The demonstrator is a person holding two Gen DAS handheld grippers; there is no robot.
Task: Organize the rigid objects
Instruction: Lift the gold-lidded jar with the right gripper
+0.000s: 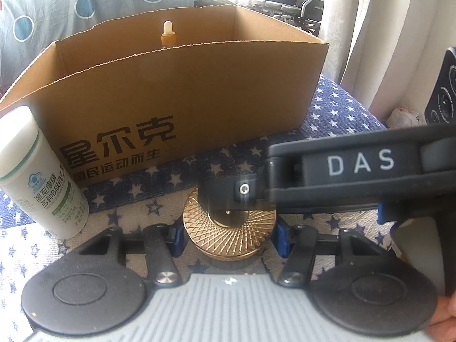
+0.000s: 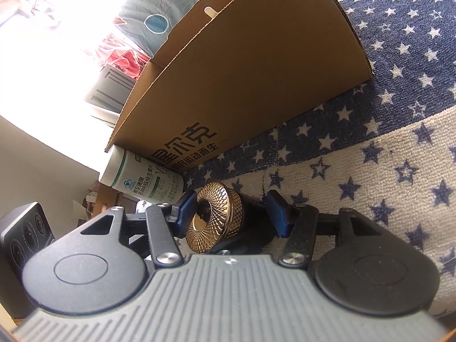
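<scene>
Left claw [image 1: 229,238]: half-wide, blue pads [image 1: 177,236] on either side of the gold knurled cap [image 1: 205,228], touching its rim on both sides, so it grips the cap. The cap sits on the star-patterned cloth [image 1: 327,108], just in front of the cardboard box [image 1: 199,91].

Right claw [image 2: 232,213]: reaches in from the right over the same cap, jaws half-wide. One pad meets the cap's edge. The other stands off, with a dark part between it and the cap. Whether it grips cannot be told.

White bottle [image 1: 42,176]: upright, left of the cap, beside the box's front wall.

Dropper bottle [image 1: 168,32]: inside the box, only its top showing above the rim.
</scene>
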